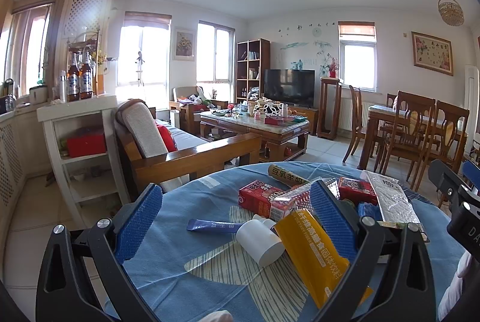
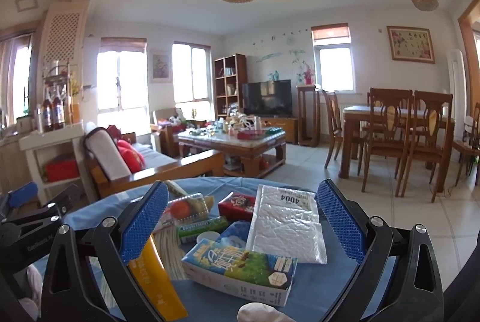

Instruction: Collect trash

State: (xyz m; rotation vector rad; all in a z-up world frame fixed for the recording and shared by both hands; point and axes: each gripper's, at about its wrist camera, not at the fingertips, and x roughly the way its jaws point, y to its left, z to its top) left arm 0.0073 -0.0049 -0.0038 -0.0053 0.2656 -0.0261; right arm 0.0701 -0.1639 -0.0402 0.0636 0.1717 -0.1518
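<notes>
Trash lies on a round table with a blue cloth [image 1: 192, 271]. In the left wrist view my left gripper [image 1: 237, 220] is open above a white bottle [image 1: 259, 241], a yellow sachet [image 1: 315, 259], a blue stick packet [image 1: 213, 225] and a red carton [image 1: 264, 197]. In the right wrist view my right gripper [image 2: 243, 220] is open above a blue-and-green milk carton [image 2: 240, 269], a silver bubble mailer [image 2: 286, 226], a green gum pack [image 2: 202, 227] and a red box [image 2: 237, 206]. Neither gripper holds anything.
A wooden sofa [image 1: 186, 151] stands just beyond the table on the left. A cluttered coffee table [image 1: 255, 127] and a TV [image 1: 289, 86] are farther back. A dining table with chairs [image 2: 396, 130] stands on the right, with tiled floor [image 2: 450, 217] between.
</notes>
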